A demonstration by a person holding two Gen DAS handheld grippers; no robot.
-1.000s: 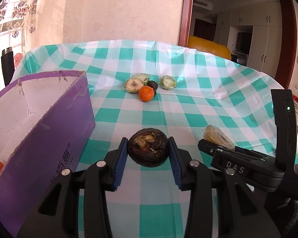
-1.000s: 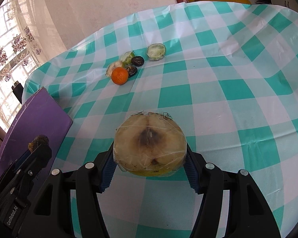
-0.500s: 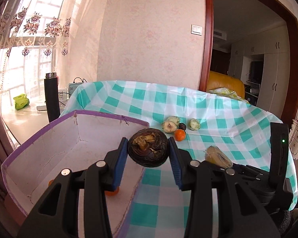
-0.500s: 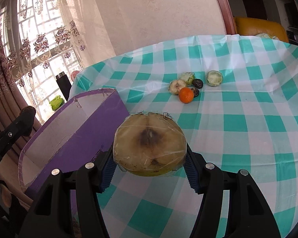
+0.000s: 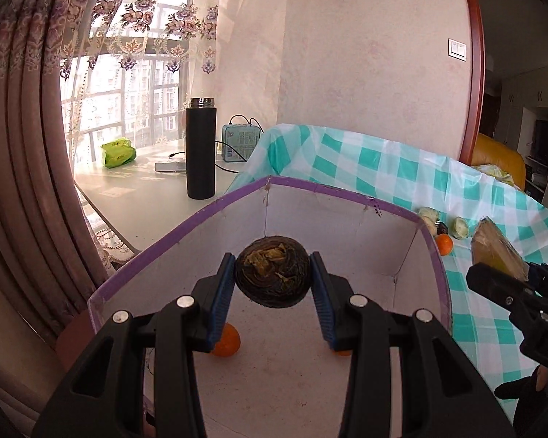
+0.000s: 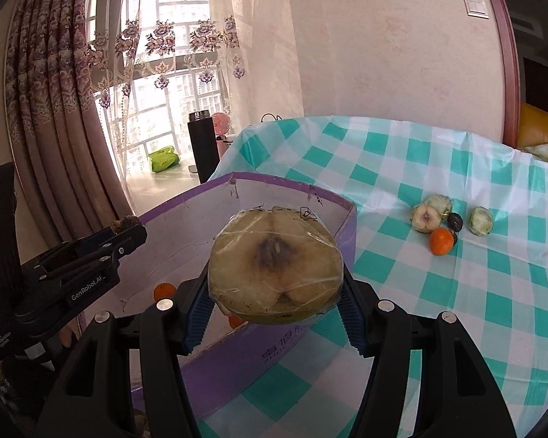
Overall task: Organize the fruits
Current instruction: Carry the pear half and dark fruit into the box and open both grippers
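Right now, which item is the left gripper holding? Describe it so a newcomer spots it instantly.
Find the purple box at the checked table's edge. Over its white inside, the left gripper clamps a dark fruit: round, brown-black, wrinkled, with yellowish flecks on top, unlike the smooth small oranges below it.

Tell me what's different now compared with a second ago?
Both grippers swung from above the checked tablecloth toward the purple cardboard box. The left gripper now holds its dark round fruit over the box's inside; the right gripper brings its plastic-wrapped cut fruit half to the box's edge. Grips are unchanged; the fruit cluster stayed put.
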